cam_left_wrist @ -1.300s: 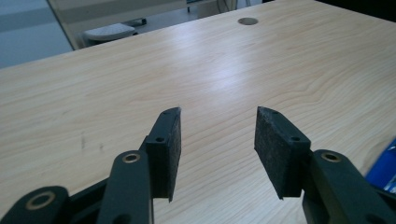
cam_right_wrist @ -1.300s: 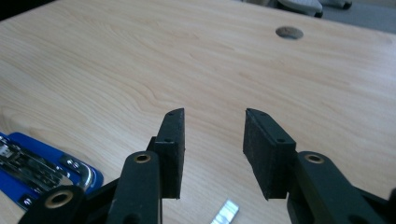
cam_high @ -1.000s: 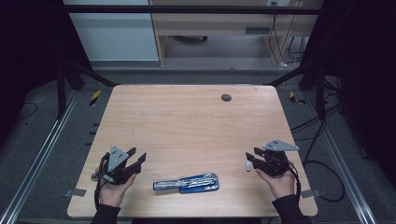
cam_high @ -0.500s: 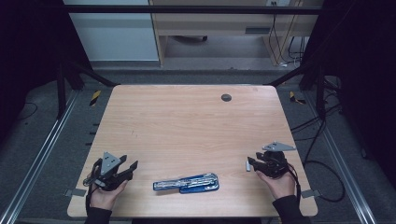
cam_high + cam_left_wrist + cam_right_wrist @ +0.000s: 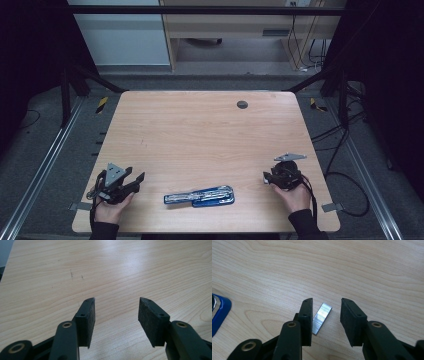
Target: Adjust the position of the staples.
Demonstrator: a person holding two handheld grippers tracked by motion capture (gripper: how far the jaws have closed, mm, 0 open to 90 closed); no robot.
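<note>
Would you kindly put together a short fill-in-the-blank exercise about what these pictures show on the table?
1. Between the jaws of the right gripper lies a strip of ____ on the table.
2. The opened stapler has a body coloured ____.
3. The left gripper has its jaws ____, with only bare wood between them.
4. The stapler lies ____ the two grippers.

Missing words: staples; blue; open; between

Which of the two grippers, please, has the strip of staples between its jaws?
The right gripper: the staple strip lies on the table between its open jaws. The left gripper has bare wood there.
</note>
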